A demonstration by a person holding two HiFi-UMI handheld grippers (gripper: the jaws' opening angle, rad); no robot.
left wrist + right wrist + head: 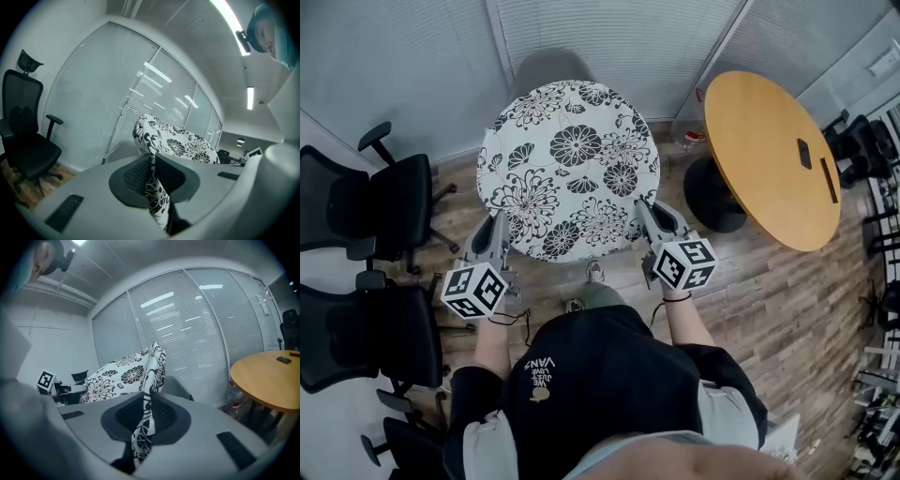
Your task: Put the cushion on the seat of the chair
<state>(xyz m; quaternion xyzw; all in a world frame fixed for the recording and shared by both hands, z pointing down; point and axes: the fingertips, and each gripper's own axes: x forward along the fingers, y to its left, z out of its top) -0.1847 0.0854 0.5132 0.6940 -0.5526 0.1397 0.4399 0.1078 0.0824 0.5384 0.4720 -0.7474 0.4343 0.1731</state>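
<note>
A round white cushion point(569, 167) with black flowers hangs flat in front of me, held at its near edge by both grippers. My left gripper point(494, 236) is shut on the cushion's near left rim point(157, 192), the fabric pinched between its pads. On the near right rim point(143, 427) my right gripper point(649, 222) is shut the same way. Behind the cushion shows the grey back of a chair point(546, 67); the cushion hides its seat.
A round wooden table point(773, 159) on a dark foot stands at the right. Black office chairs point(380, 202) line the left side, and more stand at the far right. Glass walls with blinds close the back. The floor is wood planks.
</note>
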